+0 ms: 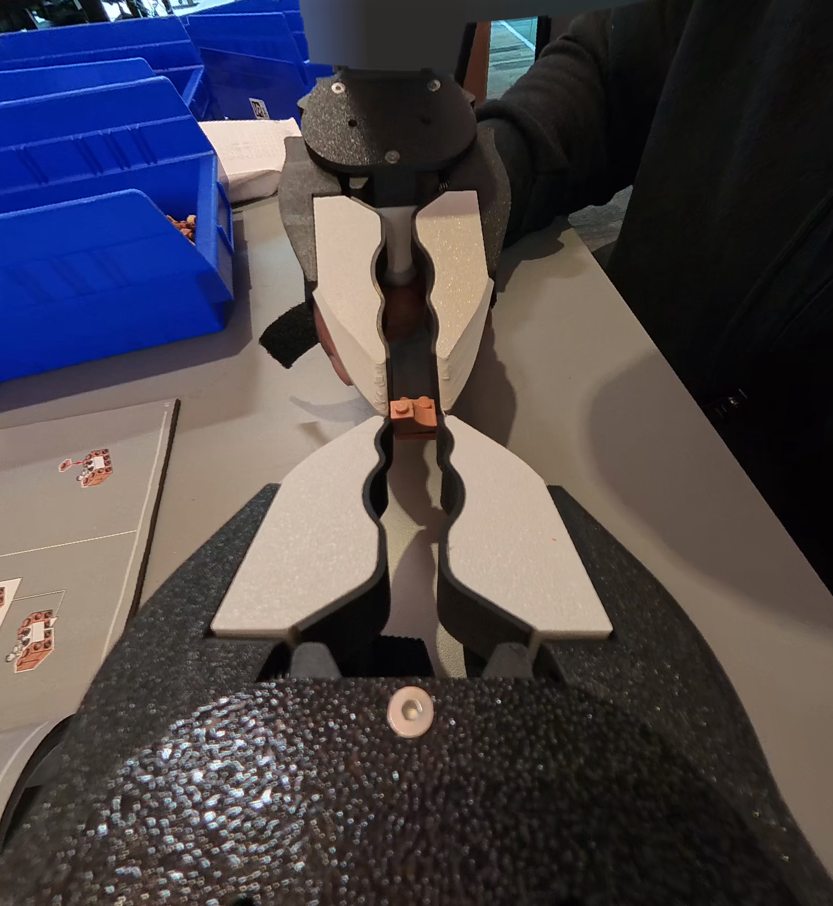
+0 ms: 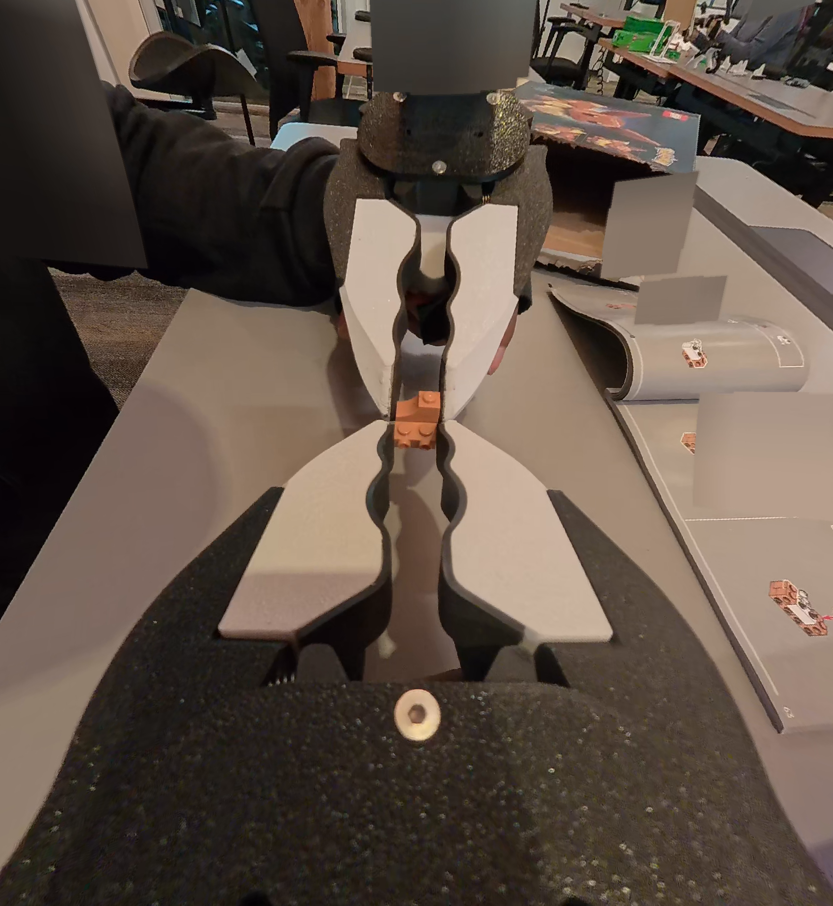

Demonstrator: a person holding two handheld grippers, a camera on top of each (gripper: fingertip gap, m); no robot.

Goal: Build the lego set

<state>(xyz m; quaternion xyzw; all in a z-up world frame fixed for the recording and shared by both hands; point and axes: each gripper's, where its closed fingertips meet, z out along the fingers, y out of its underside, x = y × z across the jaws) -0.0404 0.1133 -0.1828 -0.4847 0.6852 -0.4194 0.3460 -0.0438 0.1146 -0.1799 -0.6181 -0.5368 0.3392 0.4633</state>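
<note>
My two grippers meet tip to tip above the grey table. Between the tips sits a small orange-brown brick cluster. In the left wrist view my left gripper is shut on its near end, with both pads pressed on its sides. The right gripper comes in from the far side. In the right wrist view my right gripper is shut on a studded orange-brown brick. The left gripper grips a curved orange-brown brick that touches it. A hand in a dark sleeve holds each gripper.
Blue bins stand at the left, one with small brown pieces. An open instruction booklet lies on the table and also shows in the right wrist view. A cardboard box stands behind. The table edge runs along the right.
</note>
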